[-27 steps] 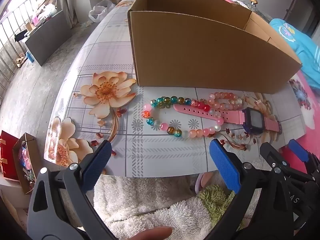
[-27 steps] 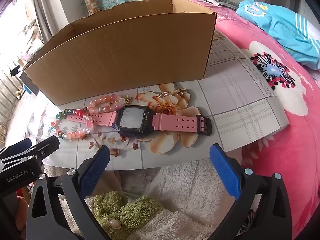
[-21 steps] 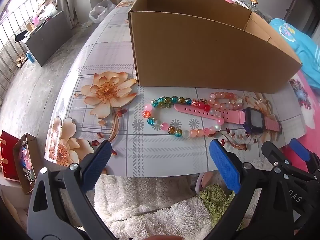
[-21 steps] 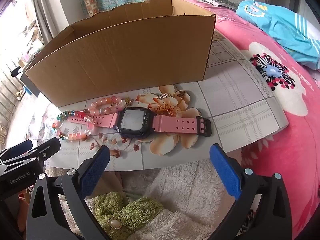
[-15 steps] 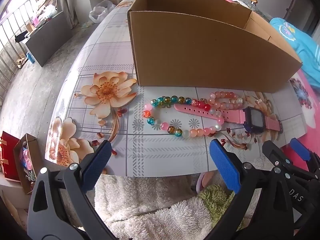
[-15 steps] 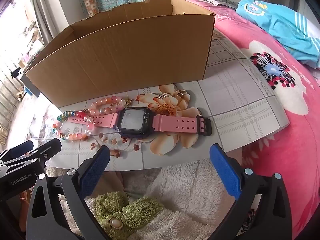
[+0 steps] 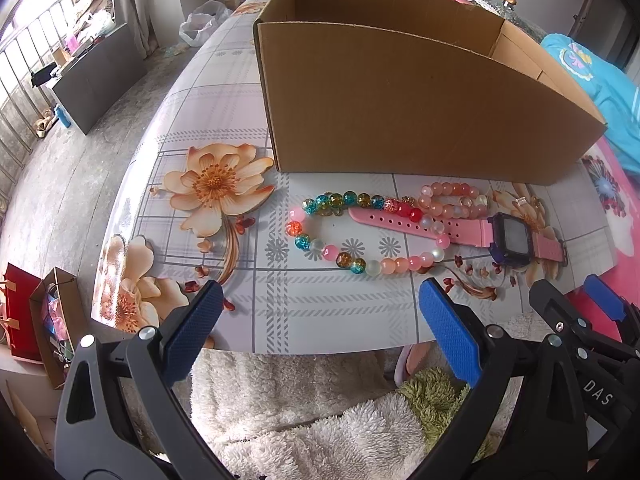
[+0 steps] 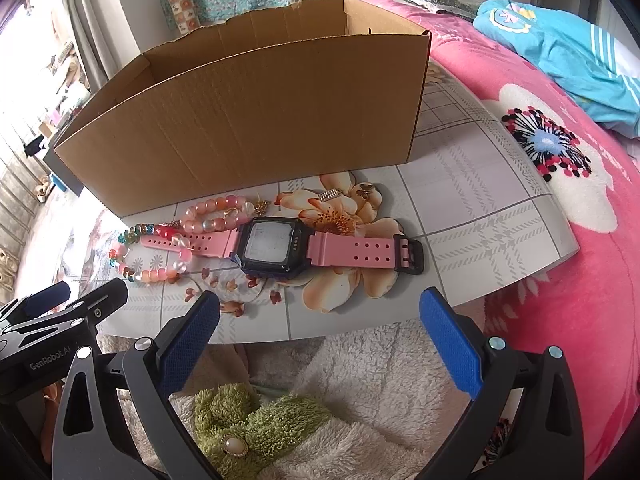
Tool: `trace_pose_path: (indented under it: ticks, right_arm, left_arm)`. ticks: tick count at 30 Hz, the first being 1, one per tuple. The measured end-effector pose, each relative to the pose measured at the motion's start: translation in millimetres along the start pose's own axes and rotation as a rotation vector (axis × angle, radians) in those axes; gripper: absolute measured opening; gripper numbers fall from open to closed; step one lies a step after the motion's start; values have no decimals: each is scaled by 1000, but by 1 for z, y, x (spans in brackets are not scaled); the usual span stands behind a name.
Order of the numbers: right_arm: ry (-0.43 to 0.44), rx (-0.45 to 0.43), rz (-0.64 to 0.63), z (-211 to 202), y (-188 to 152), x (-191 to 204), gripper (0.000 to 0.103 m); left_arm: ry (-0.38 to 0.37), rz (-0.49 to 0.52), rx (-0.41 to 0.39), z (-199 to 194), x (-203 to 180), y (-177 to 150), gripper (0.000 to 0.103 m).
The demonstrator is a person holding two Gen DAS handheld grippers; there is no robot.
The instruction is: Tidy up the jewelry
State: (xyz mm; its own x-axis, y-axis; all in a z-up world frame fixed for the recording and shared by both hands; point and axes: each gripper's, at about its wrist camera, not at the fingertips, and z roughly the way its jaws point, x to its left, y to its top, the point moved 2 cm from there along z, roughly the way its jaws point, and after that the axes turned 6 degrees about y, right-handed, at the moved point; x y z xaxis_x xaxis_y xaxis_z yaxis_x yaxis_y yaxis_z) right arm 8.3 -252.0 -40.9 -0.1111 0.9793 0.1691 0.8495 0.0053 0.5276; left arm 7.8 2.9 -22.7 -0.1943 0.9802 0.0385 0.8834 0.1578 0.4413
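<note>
While both grippers' fingers stand wide open and empty over a fluffy white garment [image 8: 360,364], the left gripper [image 7: 320,336] and right gripper [image 8: 320,334] hang near the table [image 7: 320,320] edge. Beyond the fingers lie a bead bracelet [image 7: 360,264] and a pink watch [image 8: 272,244], touching; farther off stands a cardboard box [image 7: 400,120].

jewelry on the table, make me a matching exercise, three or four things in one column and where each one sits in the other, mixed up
Things:
1. watch
2. cardboard box
3. multicolour bead string
4. pink bead bracelet

Places:
A. standing open-topped behind the jewelry
B. lying flat, one strap across a printed flower
C. small loop between the box and the watch strap
D. big loop lying over the watch's other strap

Pairs: 1-B, 2-A, 3-D, 4-C
</note>
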Motion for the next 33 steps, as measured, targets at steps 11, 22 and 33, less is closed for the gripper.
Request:
trace_pose_path:
  ticks: [11, 22, 33]
  right_arm:
    - [4, 3, 1, -1, 3, 0, 98]
    - [7, 0, 2, -1, 3, 0, 98]
    - [7, -1, 3, -1, 2, 1, 98]
  left_arm:
    - [6, 3, -1, -2, -3, 1, 95]
    - [11, 2, -2, -1, -4, 2, 95]
    - [14, 3, -3, -1, -4, 0, 95]
